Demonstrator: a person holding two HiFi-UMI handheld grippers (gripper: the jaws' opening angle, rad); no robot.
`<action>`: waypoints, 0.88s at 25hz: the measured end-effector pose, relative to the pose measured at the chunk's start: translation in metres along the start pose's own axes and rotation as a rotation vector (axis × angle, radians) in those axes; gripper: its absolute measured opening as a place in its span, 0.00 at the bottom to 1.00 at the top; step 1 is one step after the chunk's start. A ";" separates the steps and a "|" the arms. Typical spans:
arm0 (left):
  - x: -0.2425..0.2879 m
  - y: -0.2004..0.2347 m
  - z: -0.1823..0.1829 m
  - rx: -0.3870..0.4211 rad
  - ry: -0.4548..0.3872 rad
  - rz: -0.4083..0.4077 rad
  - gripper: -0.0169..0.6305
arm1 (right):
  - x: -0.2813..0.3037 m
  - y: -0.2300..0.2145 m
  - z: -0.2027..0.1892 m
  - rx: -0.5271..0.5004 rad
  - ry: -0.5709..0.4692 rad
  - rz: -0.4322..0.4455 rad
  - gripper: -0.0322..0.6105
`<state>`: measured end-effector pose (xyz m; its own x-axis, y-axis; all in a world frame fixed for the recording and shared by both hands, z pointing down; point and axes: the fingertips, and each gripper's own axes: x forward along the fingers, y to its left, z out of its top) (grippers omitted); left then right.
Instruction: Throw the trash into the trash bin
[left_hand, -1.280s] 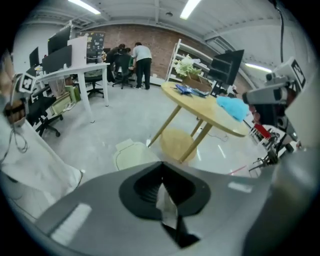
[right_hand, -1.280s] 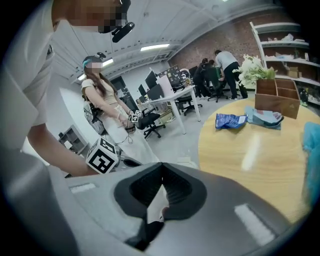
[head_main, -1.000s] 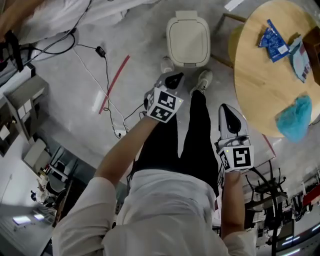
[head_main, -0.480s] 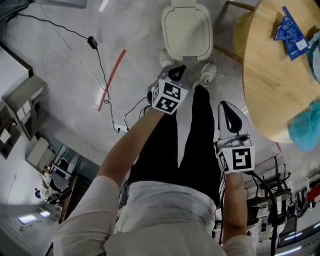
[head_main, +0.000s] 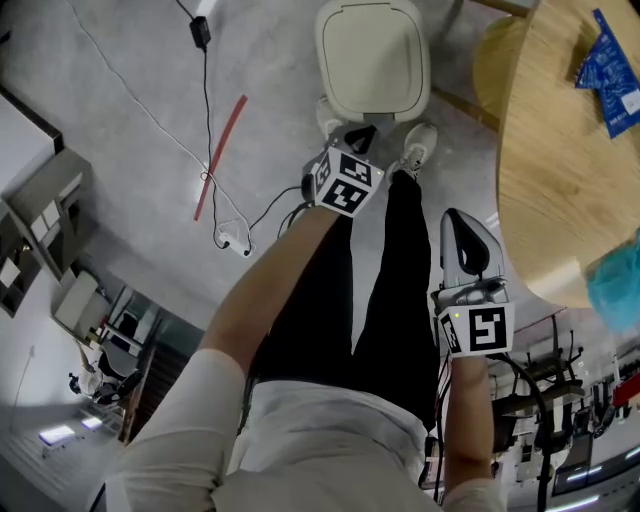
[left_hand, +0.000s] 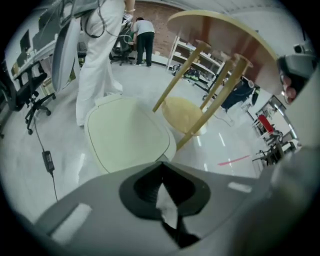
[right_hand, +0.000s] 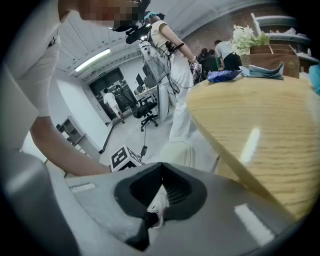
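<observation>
Pointing left claw (head_main: 358, 138) at closed trash bin (head_main: 373, 60)
Both it and right claw (head_main: 458, 220) pressed together, empty; shut tips could skid off the smooth top.

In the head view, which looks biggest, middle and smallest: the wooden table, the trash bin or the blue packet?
1. wooden table, cut off at the picture's edge and nearer the camera, so it looks extra big.
2. trash bin.
3. blue packet, also partly cut off.
</observation>
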<state>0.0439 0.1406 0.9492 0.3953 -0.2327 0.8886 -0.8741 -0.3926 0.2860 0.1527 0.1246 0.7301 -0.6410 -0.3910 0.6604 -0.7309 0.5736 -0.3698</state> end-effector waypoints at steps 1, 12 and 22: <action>0.006 0.001 -0.002 0.001 0.008 0.001 0.03 | 0.001 -0.001 -0.002 0.003 0.002 0.000 0.05; 0.045 0.008 -0.019 -0.010 0.089 0.027 0.03 | 0.012 -0.010 -0.018 0.025 0.023 0.013 0.05; 0.056 0.007 -0.028 -0.014 0.134 0.040 0.03 | 0.018 -0.013 -0.024 0.036 0.029 0.018 0.05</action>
<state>0.0518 0.1495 1.0108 0.3198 -0.1264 0.9390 -0.8924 -0.3732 0.2537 0.1562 0.1269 0.7623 -0.6472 -0.3598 0.6721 -0.7279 0.5536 -0.4046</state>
